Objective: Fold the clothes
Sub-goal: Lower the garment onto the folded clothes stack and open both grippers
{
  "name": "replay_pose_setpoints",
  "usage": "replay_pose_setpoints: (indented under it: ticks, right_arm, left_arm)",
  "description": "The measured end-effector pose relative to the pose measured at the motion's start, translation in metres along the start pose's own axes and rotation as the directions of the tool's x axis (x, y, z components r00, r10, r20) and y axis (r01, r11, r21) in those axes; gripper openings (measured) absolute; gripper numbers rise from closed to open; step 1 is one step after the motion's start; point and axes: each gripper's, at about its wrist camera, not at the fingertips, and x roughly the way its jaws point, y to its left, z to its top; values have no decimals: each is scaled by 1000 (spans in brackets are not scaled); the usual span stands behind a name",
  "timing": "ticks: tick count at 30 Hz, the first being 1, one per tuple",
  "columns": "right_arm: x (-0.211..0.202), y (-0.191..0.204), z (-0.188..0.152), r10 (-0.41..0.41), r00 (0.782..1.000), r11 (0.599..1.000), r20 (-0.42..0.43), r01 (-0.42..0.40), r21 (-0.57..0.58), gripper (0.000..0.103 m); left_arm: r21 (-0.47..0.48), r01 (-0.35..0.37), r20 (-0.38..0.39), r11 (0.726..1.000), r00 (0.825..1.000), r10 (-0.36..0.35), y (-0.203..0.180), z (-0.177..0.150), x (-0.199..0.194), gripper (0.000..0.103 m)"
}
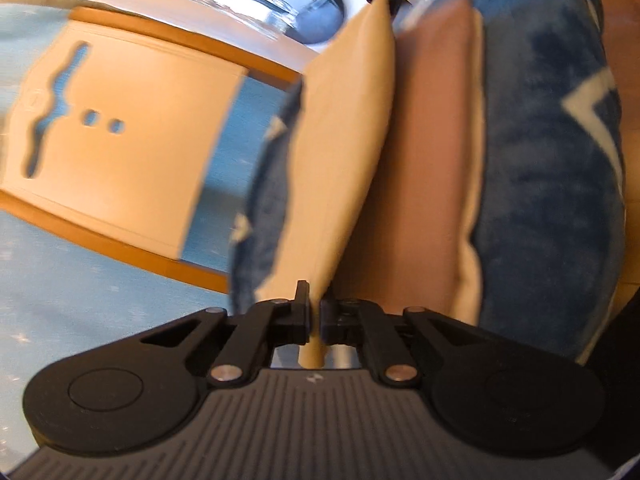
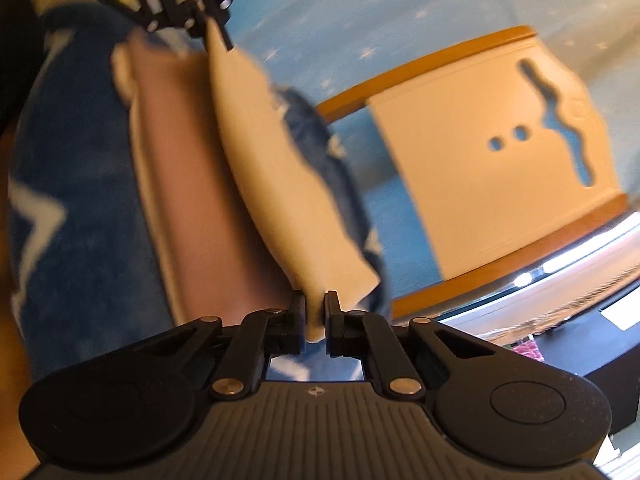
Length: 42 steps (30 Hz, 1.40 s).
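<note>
While both views are blurred, the contents read clearly enough. Left gripper [image 1: 315, 316] — jaws pressed onto a cream edge of the garment [image 1: 344, 152], a strip of cloth showing between them. Right gripper [image 2: 315, 320] — likewise pinching a cream corner of the same garment [image 2: 280, 184], which is stretched taut between the two tools. Garment: blue plush outside with white star shapes, cream lining, a pinkish inner panel; held up off the blue star-print cloth [image 1: 80, 300] covering the surface. Folding board [image 1: 120, 136], cream with orange border, slot and two round holes, lies flat on that cloth, beyond the garment.
</note>
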Motion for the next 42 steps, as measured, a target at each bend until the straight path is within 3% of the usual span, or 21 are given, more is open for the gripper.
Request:
replay_pose_setpoints:
  ticks: [4,8,15,23,30,42]
  right_arm:
    - [-4,23,-7,67,997,998,-29,-67,-7,6]
    - [5,39,-12,81,995,996,-61,-83,-23,7]
    - [5,40,-12,73,995,997,-72,-75,-35,8]
    - [2,32,-9,52,997,998,-63,-49,44,6]
    - [6,35,-9,69,995,997,-79,-65,50,8]
    - [-2,39,-19,61,991,990,-117,-45,133,12]
  left_arm:
    - [-12,64,11,998,998,-64,-9,-11,-21,3]
    - [-13,113,-20,993,993,-113,-27,-18,-7,5]
    - [-27,97,-18,995,995,-98,-28,-27,-14,9]
    - [-60,41,7,997,999,-41,-36,-23,-25,3]
    - [-74,112,-30,991,993,-115,-39,-27,-27,3]
    - [-227,117,-84,967,987,-139,-33,-45,-26,5]
